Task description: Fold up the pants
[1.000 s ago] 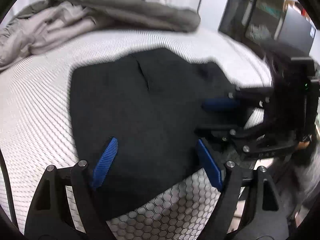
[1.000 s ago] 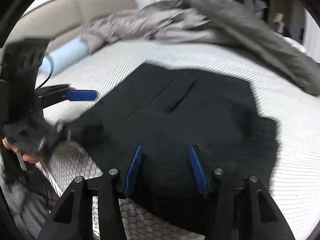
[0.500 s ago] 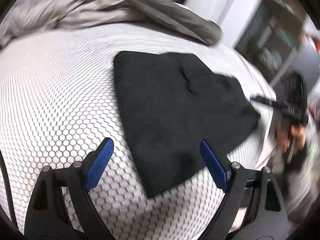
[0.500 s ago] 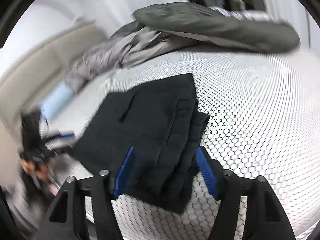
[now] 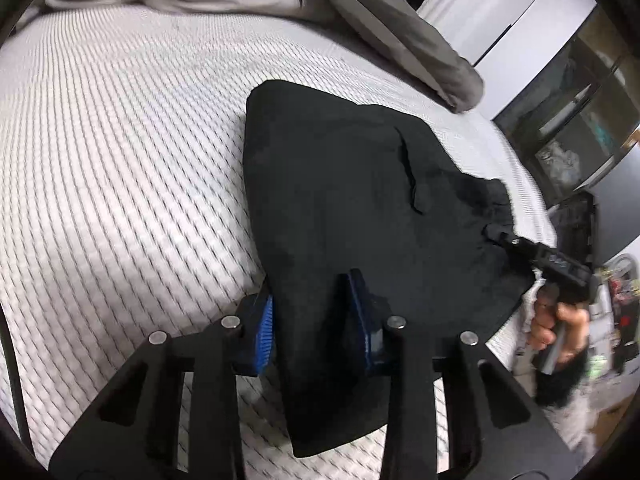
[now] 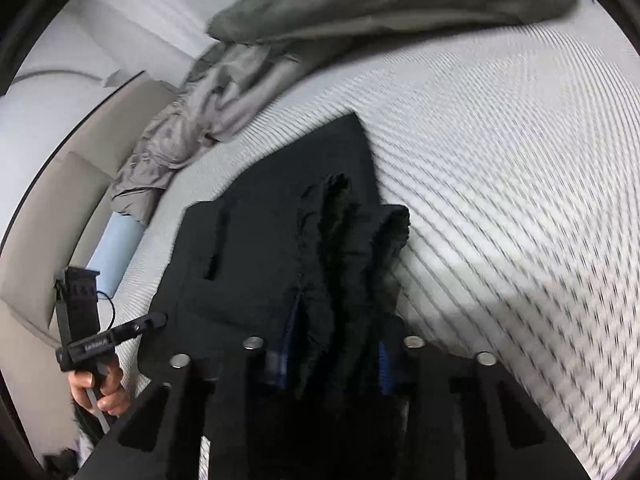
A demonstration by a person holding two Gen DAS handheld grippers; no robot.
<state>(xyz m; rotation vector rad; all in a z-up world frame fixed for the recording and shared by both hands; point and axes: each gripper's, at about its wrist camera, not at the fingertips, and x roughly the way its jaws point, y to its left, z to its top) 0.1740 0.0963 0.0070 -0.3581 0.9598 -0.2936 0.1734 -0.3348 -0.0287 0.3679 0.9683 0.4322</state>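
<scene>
while folded on the mattress, black pants between closing tools

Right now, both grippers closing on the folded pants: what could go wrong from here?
1. The right gripper is closing over a bunched stack of loose layers of the pants; it may catch only some, so the fold could fall open on lifting.
2. The left gripper takes the near edge with a corner hanging past its pads; that corner may droop and skew the fold.
3. The grey duvet lies close behind on the mattress; a forward fold could land on it.
</scene>
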